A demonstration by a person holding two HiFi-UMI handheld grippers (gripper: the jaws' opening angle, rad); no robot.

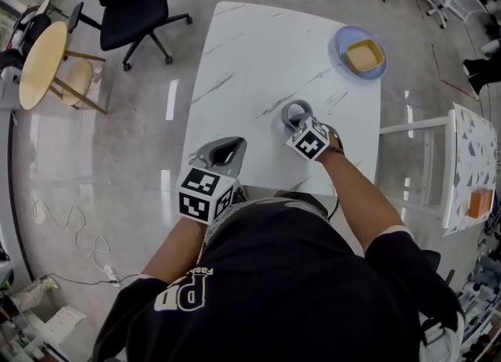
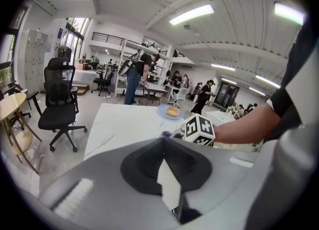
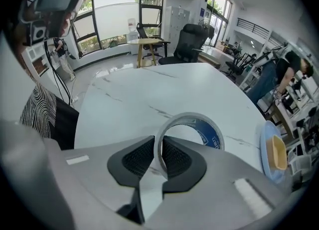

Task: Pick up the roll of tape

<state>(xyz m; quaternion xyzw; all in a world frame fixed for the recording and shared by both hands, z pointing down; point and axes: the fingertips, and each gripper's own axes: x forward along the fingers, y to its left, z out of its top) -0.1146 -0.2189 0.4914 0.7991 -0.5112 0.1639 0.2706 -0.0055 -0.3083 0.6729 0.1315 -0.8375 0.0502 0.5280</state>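
The roll of tape [image 3: 192,129] is grey outside with a blue printed core. It stands on edge, and my right gripper [image 3: 158,157] is shut on its near wall, one jaw inside the ring and one outside. In the head view the tape [image 1: 297,111] shows just beyond the right gripper [image 1: 301,127], over the white marble table [image 1: 258,63]. My left gripper [image 1: 225,151] is at the table's near left edge, its jaws closed together with nothing between them. From the left gripper view [image 2: 163,162] the right gripper's marker cube [image 2: 199,129] is visible ahead.
A blue plate [image 1: 344,41] holding a yellow-brown block [image 1: 365,56] sits at the table's far right. A black office chair [image 1: 133,8] and a round wooden table [image 1: 41,63] stand to the left. A white side table [image 1: 473,157] is at the right.
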